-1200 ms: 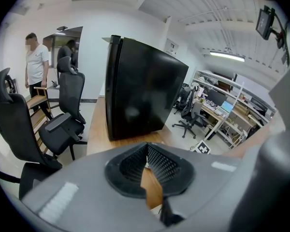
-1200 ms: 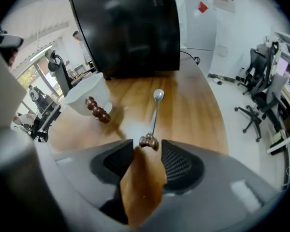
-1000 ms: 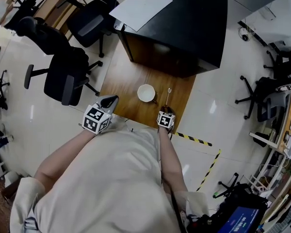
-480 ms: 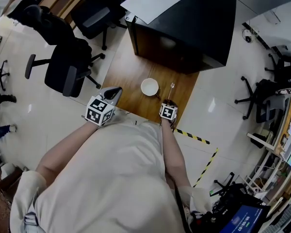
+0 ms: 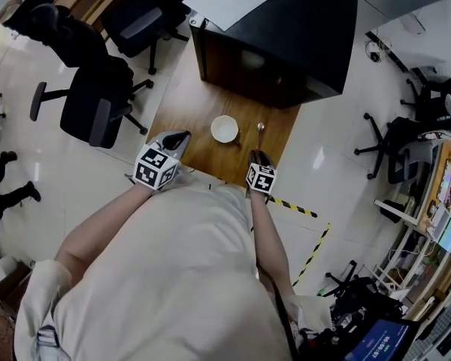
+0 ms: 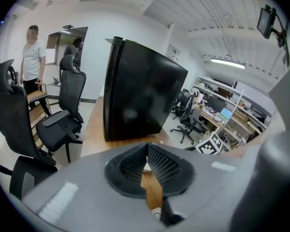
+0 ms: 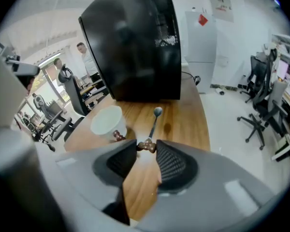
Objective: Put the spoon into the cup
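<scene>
the right tool [image 7: 146, 145] pinched the brown end of the spoon [image 7: 154, 122] between its jaw tips. the jaws had just been closing, with that handle end between them. from the grip the spoon ran straight out ahead of the tool, with its bowl at the far end. the bowl appeared to be raised off the wooden tabletop [image 7: 188, 124], where a dark shadow [image 7: 167, 127] lay just to the right of the handle.

the white cup [image 7: 108, 121] stood upright on the tabletop, ahead of this tool and off to its left. it was near the gripped end of the spoon but apart from it, with its mouth facing up. beyond the spoon and the cup, a black cabinet [image 7: 135, 42] rose at the far end of the tabletop.

the left tool [image 6: 146, 146] had its jaw tips pressed together and held nothing. it hung over the near left edge of the tabletop, pointing across the wood toward the cabinet. in the head view the cup sat ahead of and between the two tools, to the right of the left tool and well apart from it.
</scene>
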Demonstrator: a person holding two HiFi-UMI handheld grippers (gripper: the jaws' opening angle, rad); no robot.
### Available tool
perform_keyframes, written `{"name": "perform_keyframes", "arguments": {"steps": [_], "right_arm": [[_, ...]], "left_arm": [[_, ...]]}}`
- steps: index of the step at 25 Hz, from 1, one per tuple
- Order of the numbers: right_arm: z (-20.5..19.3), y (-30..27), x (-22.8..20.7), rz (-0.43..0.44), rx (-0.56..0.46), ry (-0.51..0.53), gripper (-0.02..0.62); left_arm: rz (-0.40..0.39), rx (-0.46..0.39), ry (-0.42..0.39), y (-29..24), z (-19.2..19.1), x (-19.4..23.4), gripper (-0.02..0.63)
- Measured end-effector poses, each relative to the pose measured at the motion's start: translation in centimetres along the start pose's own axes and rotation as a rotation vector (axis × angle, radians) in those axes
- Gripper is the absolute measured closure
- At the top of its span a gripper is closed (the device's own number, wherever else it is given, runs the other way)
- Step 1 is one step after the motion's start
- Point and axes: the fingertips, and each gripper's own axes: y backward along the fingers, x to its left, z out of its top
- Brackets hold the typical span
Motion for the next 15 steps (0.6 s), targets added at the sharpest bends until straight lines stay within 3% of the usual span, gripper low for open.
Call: {"name": "perform_keyframes", "arguments": {"steps": [7,15], "right_arm": [[3.4,3.4,3.5,0.091,-0.07,0.068,0.469],[3.8,2.9,8.3,0.201,-0.023,0.145,0.469]], "left_arm": [[-0.011,-0.018,0.016,-0.3,-0.1,-0.3,0.629],[0.0,-0.044,0.058,0.5,-0.4,0.4,0.629]]}}
